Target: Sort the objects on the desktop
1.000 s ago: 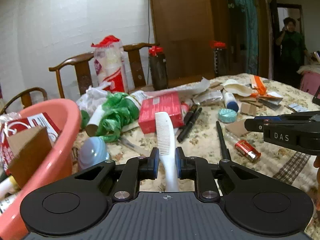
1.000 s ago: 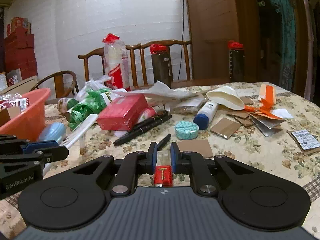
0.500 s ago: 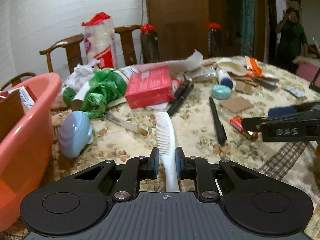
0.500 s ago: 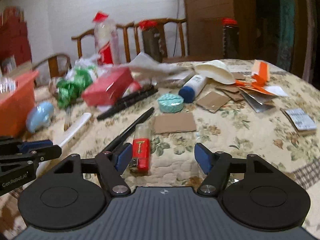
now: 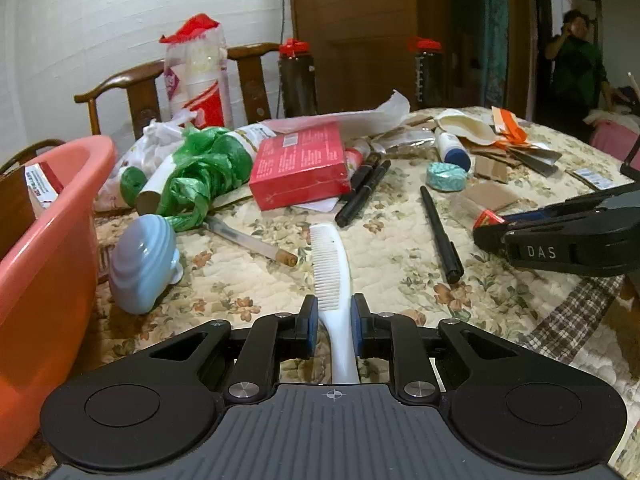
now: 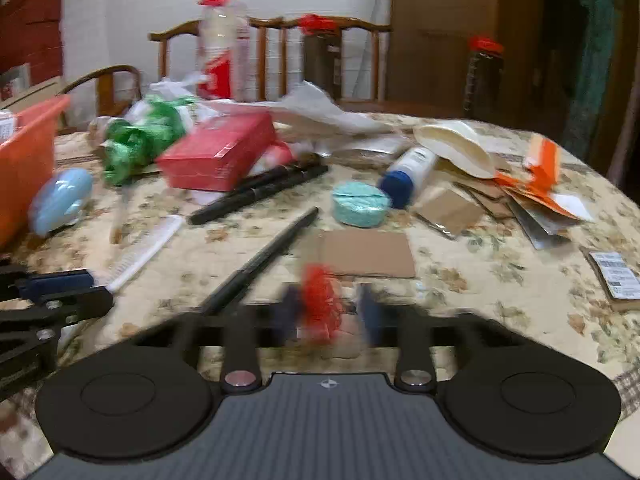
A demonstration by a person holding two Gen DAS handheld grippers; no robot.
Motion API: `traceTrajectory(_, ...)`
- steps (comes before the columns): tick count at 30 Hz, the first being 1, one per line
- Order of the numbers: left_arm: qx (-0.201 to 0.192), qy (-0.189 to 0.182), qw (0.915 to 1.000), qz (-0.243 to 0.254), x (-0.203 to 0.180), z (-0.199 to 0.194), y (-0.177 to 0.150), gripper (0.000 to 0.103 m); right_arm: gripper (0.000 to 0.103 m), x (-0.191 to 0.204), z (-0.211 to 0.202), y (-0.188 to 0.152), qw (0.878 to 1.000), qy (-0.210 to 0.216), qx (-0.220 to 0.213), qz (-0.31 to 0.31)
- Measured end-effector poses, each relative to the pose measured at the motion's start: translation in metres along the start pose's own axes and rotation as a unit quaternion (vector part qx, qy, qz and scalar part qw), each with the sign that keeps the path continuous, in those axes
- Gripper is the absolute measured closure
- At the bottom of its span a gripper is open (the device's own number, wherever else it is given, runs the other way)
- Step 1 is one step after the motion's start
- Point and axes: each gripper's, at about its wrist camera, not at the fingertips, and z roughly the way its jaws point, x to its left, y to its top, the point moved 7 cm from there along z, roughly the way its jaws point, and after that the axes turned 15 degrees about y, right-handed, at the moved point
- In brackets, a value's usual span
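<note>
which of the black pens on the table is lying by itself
The single black pen between the white comb and the right gripper lies alone on the cloth. The other two pens lie side by side against the red box.

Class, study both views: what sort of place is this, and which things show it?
Probably a home dining room: a round table under a floral quilted cloth, carved wooden chairs against a white wall, and a doorway into another room.

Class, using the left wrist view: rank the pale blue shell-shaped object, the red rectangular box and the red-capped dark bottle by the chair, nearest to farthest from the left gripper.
1. Pale blue shell-shaped object: nearest the left gripper, left, beside the orange tub.
2. Red rectangular box: mid-table, straight ahead.
3. Red-capped dark bottle: farthest, at the table's back edge.
</note>
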Motion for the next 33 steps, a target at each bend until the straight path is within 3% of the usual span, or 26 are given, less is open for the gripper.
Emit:
traceTrajectory(6, -0.005, 0.004, 1.0, 0.002, 0.0, -0.005, 0.002, 0.09, 0.086, 0.005, -0.006, -0.001, 1.0, 0.003, -0.015, 0.008)
traceTrajectory(7, -0.007, 0.004, 1.0, -0.001, 0.001, -0.006, 0.004, 0.09, 0.091, 0.006, -0.009, 0.0, 1.0, -0.003, -0.02, 0.001)
traceTrajectory(14, -0.038, 0.005, 0.9992, -0.014, 0.012, -0.028, 0.022, 0.09, 0.092, 0.022, -0.033, 0.015, 0.998, -0.015, -0.048, -0.031)
traceTrajectory(20, -0.062, 0.019, 0.9976, -0.024, 0.03, -0.049, 0.037, 0.09, 0.092, 0.04, -0.047, 0.033, 0.997, 0.0, -0.074, -0.036)
traceTrajectory(27, -0.091, 0.05, 0.9936, -0.043, 0.071, -0.074, 0.056, 0.09, 0.092, 0.095, -0.053, 0.069, 0.992, 0.038, -0.102, -0.07)
traceTrajectory(33, -0.111, 0.095, 0.9873, -0.062, 0.125, -0.094, 0.068, 0.089, 0.091, 0.162, -0.046, 0.105, 0.983, 0.098, -0.124, -0.092)
